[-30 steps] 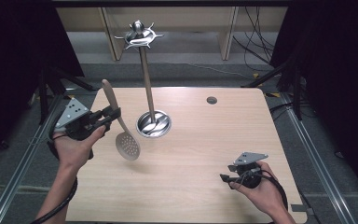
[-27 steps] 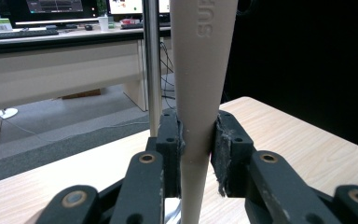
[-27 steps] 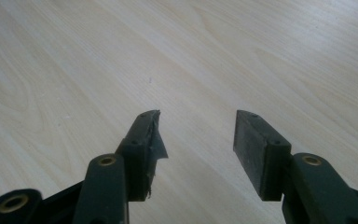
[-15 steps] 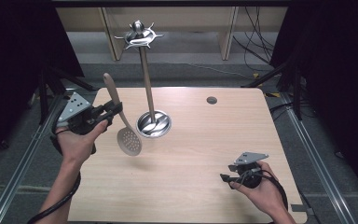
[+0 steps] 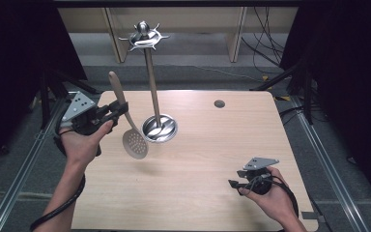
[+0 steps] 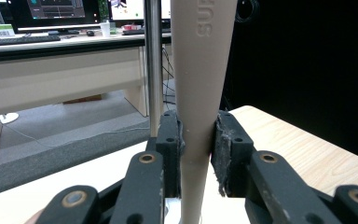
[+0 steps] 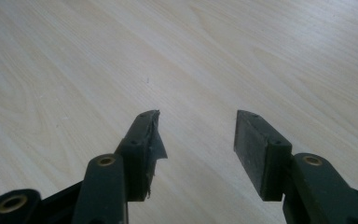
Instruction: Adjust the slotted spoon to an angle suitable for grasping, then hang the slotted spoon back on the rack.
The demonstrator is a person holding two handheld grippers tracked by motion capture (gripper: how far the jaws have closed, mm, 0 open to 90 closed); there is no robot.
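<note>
A beige slotted spoon (image 5: 125,121) hangs above the table's left side, handle up and perforated head down. My left gripper (image 5: 117,112) is shut on its handle (image 6: 197,93), which stands upright between the two black pads. A steel utensil stand (image 5: 150,87) rises just right of the spoon, with a round base (image 5: 160,128) and a hooked crown (image 5: 144,36) at the top; its pole (image 6: 153,65) shows behind the handle in the left gripper view. My right gripper (image 5: 232,184) rests low near the table's front right, open, with bare wood between its fingers (image 7: 144,140).
The light wooden table (image 5: 212,154) has a small round cable hole (image 5: 219,103) at the back right. Metal rails run along both sides of the table. Desks with monitors stand beyond the far edge in the left gripper view.
My left gripper has carried the spoon a little up and toward the stand's pole, and the handle now stands more upright. The right gripper has stayed put.
</note>
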